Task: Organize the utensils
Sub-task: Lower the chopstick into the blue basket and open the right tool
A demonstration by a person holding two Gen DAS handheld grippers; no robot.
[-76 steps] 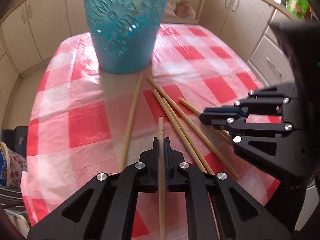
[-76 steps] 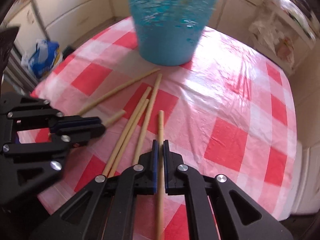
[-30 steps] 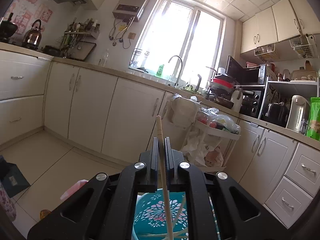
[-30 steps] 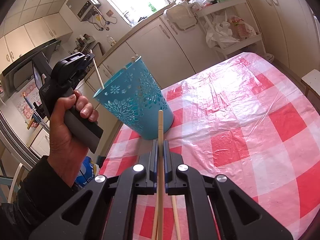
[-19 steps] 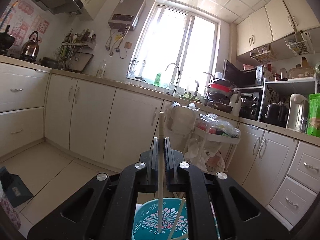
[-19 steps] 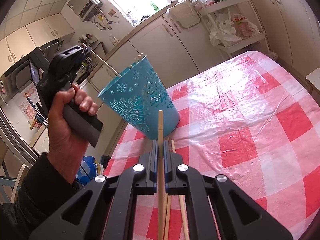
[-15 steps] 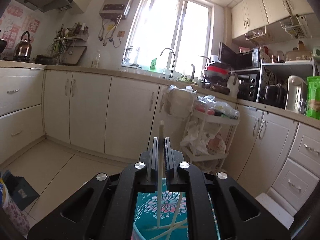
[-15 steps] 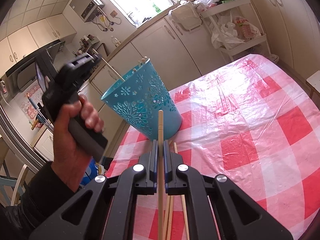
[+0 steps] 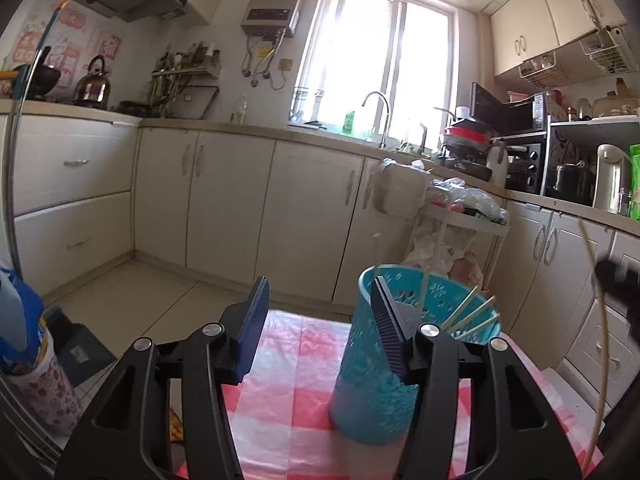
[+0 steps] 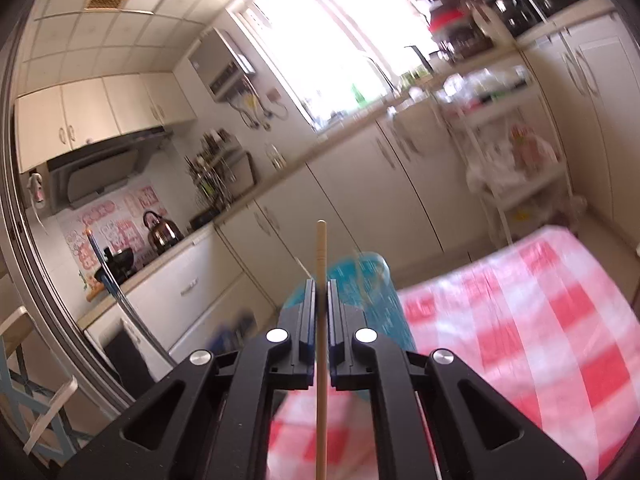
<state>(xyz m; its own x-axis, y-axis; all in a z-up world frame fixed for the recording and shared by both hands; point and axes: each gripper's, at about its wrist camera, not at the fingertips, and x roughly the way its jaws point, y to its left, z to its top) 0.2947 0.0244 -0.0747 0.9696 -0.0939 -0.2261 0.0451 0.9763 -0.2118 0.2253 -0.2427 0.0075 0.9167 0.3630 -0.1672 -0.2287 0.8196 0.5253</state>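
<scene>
Chopstick in hand: a wooden chopstick stood clamped between the pads of the right gripper, its tip rising above the fingertips and its shaft running down past the lower edge of the right wrist view.
Holder: the teal utensil holder stood upright on the counter under its red-and-white checked cloth; in the right wrist view it lay just beyond and partly behind the gripper, blurred.
Contents: several pale chopsticks leaned inside the holder, tips above the rim.
Step, as judged: carrying the held chopstick to the holder's mouth and dropping it in.
Doing it well: likely best to bring the stick over the open rim, tilt it so the lower end points down into the cup, lower until that end is inside, and only then let go; a stick striking the rim could tip the light holder or bounce out.
Right gripper: pinched tight on the chopstick, no gap showing beside it.
Left gripper: spread wide and holding nothing, hovering beside the holder; its right finger overlapped the holder's near wall in view, contact could not be told.
Blur: the right wrist view was smeared.
</scene>
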